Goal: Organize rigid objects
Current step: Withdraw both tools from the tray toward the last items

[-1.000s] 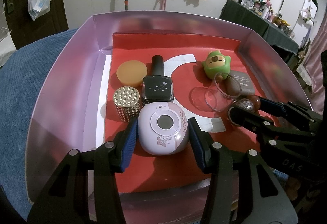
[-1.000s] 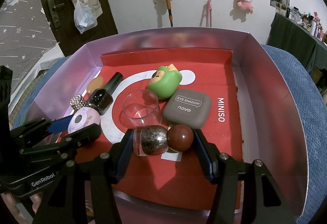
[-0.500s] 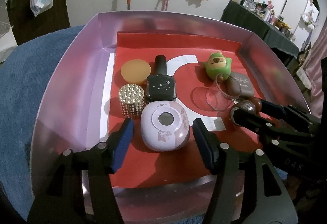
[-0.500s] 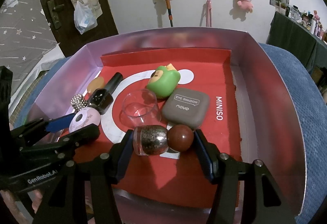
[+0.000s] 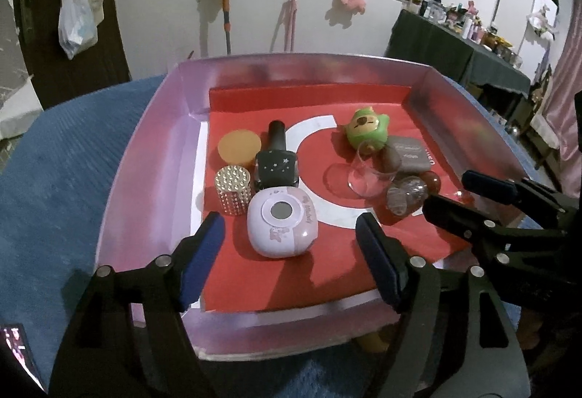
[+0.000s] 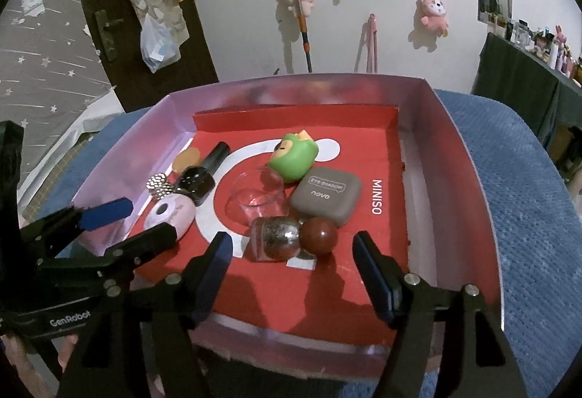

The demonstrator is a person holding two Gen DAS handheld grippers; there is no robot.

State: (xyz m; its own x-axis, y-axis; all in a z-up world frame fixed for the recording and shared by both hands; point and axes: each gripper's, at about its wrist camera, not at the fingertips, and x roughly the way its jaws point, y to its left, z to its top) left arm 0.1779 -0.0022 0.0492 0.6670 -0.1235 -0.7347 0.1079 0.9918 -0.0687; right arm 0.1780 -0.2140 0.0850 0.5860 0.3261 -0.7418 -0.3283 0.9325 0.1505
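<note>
The release step is judged done: both the left claw [image 5: 287, 252] and right claw [image 6: 291, 263] have just been opening and hold nothing. The pink case [image 5: 282, 221] and bottle [image 6: 291, 238] rest in the tray [image 6: 469, 180]. Withdrawal is called for next.

Inside the tray [image 5: 152, 158] I count one lilac case [image 5: 282, 221], one black bottle [image 5: 277, 161], one studded cylinder [image 5: 233, 189], one orange disc [image 5: 239, 147], one green toy [image 5: 367, 129], one clear cup [image 5: 371, 176], one grey compact [image 6: 327, 194], one ball-topped bottle [image 6: 291, 238].
</note>
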